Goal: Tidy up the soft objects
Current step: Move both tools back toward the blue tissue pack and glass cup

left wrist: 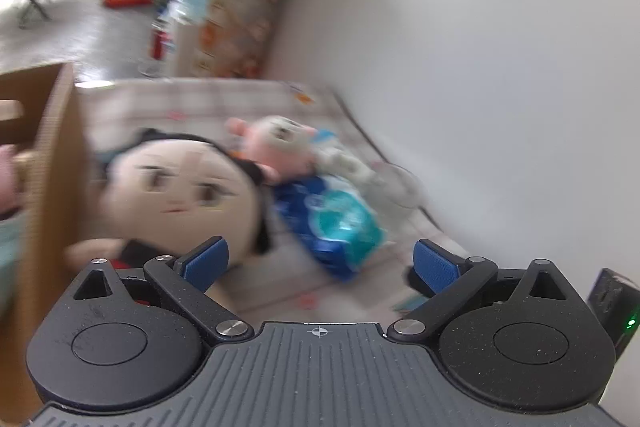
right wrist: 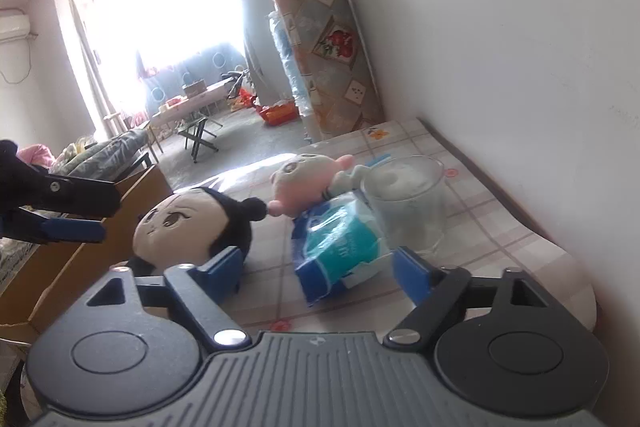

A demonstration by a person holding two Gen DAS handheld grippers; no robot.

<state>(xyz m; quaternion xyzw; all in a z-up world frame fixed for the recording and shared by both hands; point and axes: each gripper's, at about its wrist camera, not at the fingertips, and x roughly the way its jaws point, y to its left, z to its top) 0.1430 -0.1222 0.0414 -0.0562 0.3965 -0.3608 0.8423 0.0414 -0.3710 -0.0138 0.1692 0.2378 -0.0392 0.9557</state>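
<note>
A big-headed doll with black hair (left wrist: 180, 187) (right wrist: 188, 223) lies on the checked tablecloth (right wrist: 480, 227). Behind it is a pink plush (left wrist: 276, 143) (right wrist: 304, 183). A blue and teal tissue pack (left wrist: 332, 223) (right wrist: 340, 247) lies to the doll's right. My right gripper (right wrist: 318, 269) is open, with the near end of the pack between its blue pads, which do not press on it. My left gripper (left wrist: 320, 263) is open and empty, just short of the doll and pack. The right wrist view shows the left gripper (right wrist: 112, 217) over the cardboard box.
An open cardboard box (left wrist: 52, 167) (right wrist: 60, 267) stands left of the table, holding something pink. A clear glass cup (right wrist: 408, 203) with a white roll inside stands behind the pack. A white wall runs along the right. A black device with a green light (left wrist: 616, 307) sits at the right edge.
</note>
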